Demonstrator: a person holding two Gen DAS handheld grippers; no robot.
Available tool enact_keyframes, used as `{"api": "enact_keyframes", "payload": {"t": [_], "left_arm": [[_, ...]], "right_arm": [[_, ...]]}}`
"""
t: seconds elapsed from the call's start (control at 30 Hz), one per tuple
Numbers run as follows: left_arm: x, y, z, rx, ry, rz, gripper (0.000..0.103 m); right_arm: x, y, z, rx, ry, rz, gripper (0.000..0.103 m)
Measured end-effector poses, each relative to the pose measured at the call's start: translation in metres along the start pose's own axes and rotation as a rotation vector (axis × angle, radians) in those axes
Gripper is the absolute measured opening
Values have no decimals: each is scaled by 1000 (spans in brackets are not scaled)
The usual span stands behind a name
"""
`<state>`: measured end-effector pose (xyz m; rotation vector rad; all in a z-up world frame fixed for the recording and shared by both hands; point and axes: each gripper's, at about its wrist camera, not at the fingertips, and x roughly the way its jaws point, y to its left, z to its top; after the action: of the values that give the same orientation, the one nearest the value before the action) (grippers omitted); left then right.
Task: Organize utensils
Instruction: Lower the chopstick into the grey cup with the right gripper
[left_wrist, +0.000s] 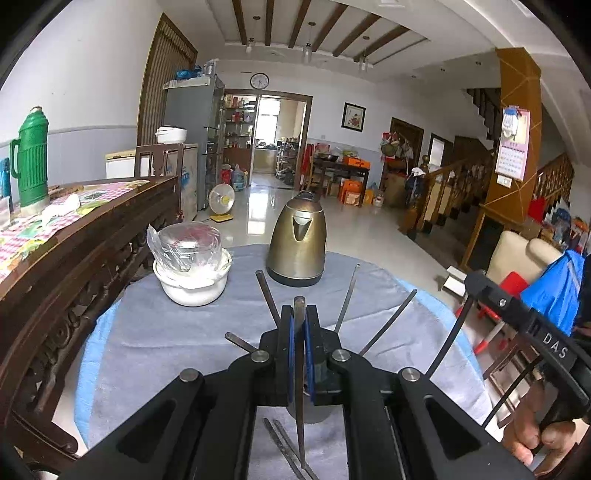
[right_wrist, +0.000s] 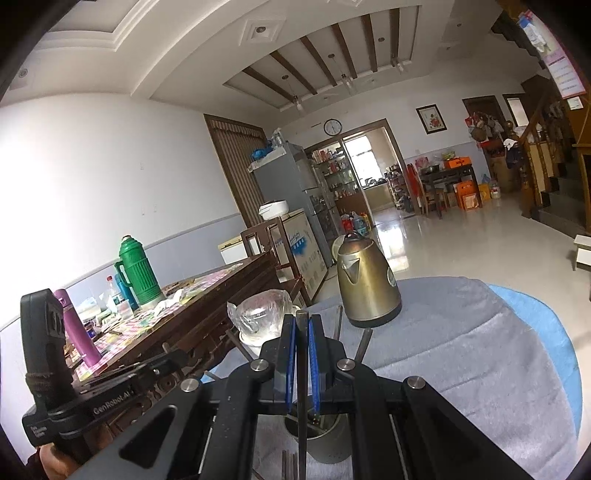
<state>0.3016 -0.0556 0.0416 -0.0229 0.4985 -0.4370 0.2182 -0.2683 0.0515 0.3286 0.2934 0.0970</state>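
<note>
A round table under grey cloth bears a brass kettle, white bowl and metal holder.

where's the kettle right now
The brass-coloured kettle stands upright at the far edge of the grey cloth, right of the plastic-wrapped white bowl.

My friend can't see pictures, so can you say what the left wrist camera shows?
The black left gripper is shut on a thin dark metal chopstick, above a round table under a grey-blue cloth. More dark chopsticks fan out around it. Behind stand a brass-coloured metal kettle and a white bowl with a plastic-wrapped container.
</note>
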Motion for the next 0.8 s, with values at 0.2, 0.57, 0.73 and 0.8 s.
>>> {"api": "enact_keyframes", "payload": {"t": [0.2,0.57,0.73,0.8], "left_arm": [[-4,-11,4,37,-6,26,5],[-8,-21,11,53,-15,34,5],[-8,-25,14,63,-20,34,5],[-8,-26,15,67,-21,36,5]], "right_arm": [[-6,4,11,-16,-32,3,7],[-14,7,27,-38,-75,14,7],[-15,6,32,-42,-90,16,7],[-16,6,33,-44,-93,15,7]]}}
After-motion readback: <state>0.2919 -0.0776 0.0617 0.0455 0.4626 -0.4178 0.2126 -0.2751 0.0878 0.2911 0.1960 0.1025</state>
